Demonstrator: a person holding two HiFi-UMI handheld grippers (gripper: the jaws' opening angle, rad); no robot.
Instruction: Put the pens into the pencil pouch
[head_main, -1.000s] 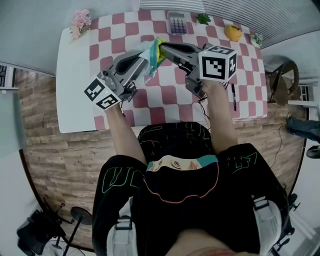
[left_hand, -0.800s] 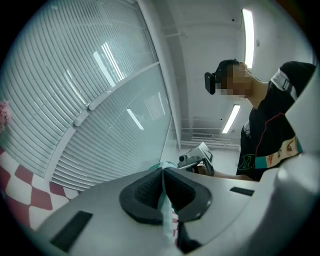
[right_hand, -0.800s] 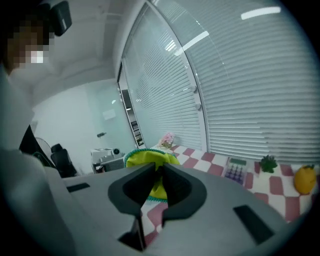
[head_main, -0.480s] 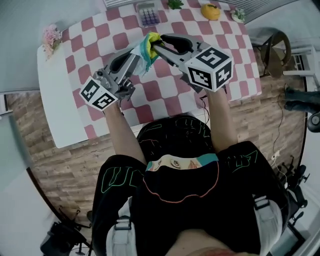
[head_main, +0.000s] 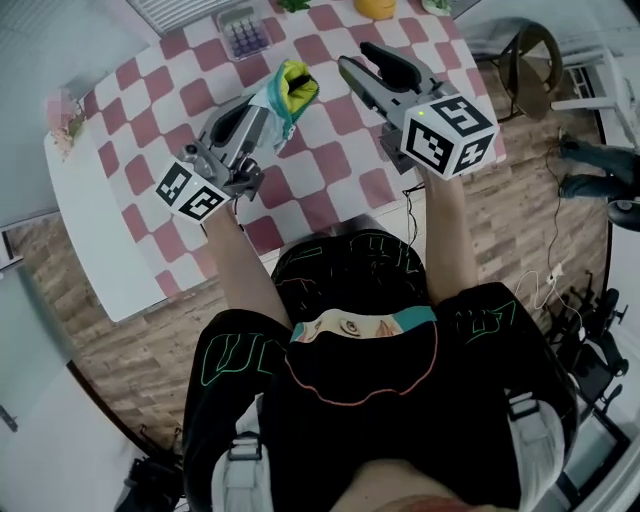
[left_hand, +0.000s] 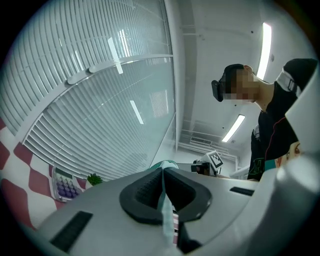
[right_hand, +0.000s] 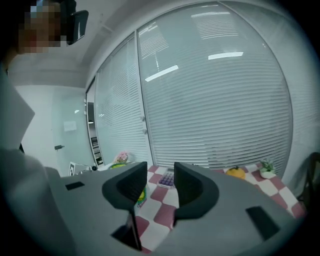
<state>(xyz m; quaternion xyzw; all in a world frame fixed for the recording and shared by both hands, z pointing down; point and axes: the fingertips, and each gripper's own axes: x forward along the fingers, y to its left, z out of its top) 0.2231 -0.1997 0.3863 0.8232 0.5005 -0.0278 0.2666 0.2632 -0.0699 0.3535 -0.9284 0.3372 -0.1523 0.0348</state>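
Left to right: my left gripper has its jaws fully together on a thin fold of the pouch. The teal edge runs between the pads in the left gripper view, and the pouch hangs off the tips above the checked table, its yellow lining facing up and away from me. A calculator lies at the far edge of the table, clear of the work. My right gripper stands just beside the pouch and apart from it. Its jaws have just been opening and are now moderately wide with nothing between them; the right gripper view shows only tablecloth through the gap. No pens show in any view, and I cannot tell from here whether any are inside the pouch. I judge the step in hand to be presenting the pouch mouth while the right side frees itself for a pick. The next move calls for finding a pen on the table, closing the right jaws across its barrel, and bringing it tip-first to the mouth with the left grip held firm.
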